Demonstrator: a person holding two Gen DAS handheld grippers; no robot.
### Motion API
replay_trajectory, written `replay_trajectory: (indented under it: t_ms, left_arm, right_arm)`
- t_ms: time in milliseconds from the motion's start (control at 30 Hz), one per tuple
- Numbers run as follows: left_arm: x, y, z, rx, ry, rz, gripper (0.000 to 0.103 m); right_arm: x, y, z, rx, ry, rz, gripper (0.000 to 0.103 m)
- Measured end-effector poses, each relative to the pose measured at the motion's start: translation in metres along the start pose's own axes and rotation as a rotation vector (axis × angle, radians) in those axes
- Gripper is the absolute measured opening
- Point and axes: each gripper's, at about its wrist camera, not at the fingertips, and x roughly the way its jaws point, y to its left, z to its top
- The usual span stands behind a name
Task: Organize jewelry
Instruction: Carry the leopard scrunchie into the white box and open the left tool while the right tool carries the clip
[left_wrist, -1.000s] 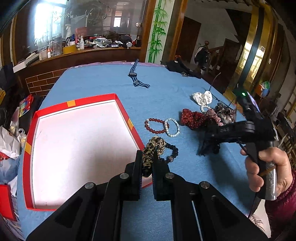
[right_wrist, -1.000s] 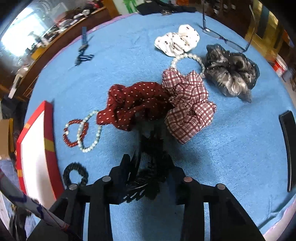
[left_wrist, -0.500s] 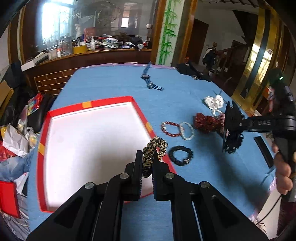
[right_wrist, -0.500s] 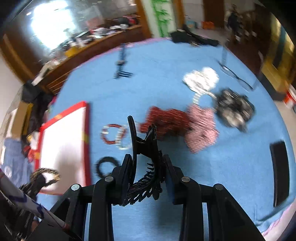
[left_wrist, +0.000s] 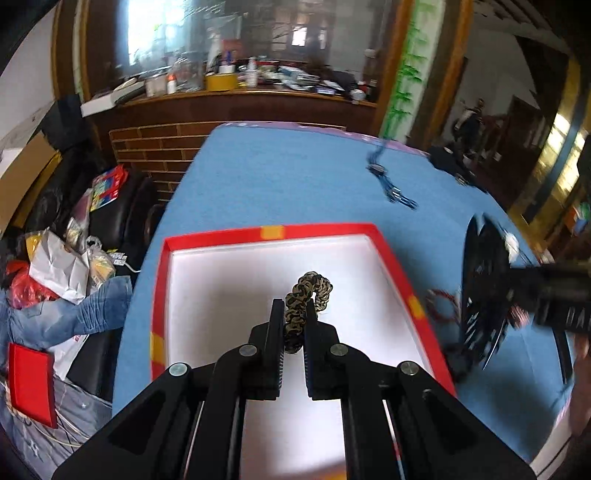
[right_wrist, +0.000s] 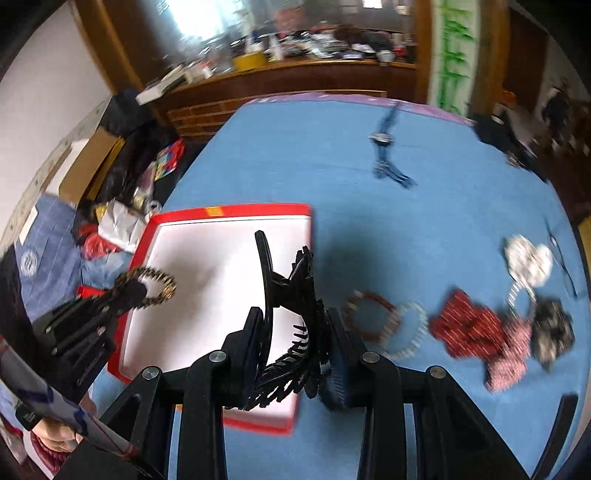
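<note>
A leopard-print scrunchie is being pinched between the closed fingers of the left gripper; its lower end is being hidden between the pads, while its loop is being held up over the white floor of the red-rimmed box. In the right wrist view the same left gripper is being shown from the side, with the scrunchie hanging above the box, though motion blur is softening its outline.

A black claw hair clip is being clamped by the right gripper, its toothed combs being partly covered by the fingers and its curved arm being raised above them. The clip is being held over the box's right rim. In the left wrist view the clip and the right gripper are being smeared by blur and cut off at the frame's edge, so the grip cannot be read there.

Farther out on the blue tablecloth, a red bead bracelet and a pearl bracelet are being shown side by side, with blurred scrunchies beyond them; their details are hard to make out. A dark blue strap item is lying far off.
</note>
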Motion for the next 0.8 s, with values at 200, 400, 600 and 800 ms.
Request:
replay_trajectory:
  t_ms: [200,400,600,800]
  left_arm:
    - [0.036,0.028,0.019,-0.047,0.029,0.025,0.008]
    - [0.064,0.05,0.023,-0.087,0.056,0.022,0.008]
    - [0.079,0.065,0.028,-0.116,0.067,0.018,0.008]
    - [0.091,0.075,0.029,-0.129,0.085,0.032,0.008]
  right_arm:
    - [0.058,0.034,0.032,-0.022,0.053,-0.008,0.036]
    - [0.104,0.048,0.053,-0.021,0.1,-0.058,0.036]
    - [0.129,0.051,0.067,-0.009,0.113,-0.112,0.036]
    - [0.14,0.058,0.073,-0.012,0.113,-0.127,0.036]
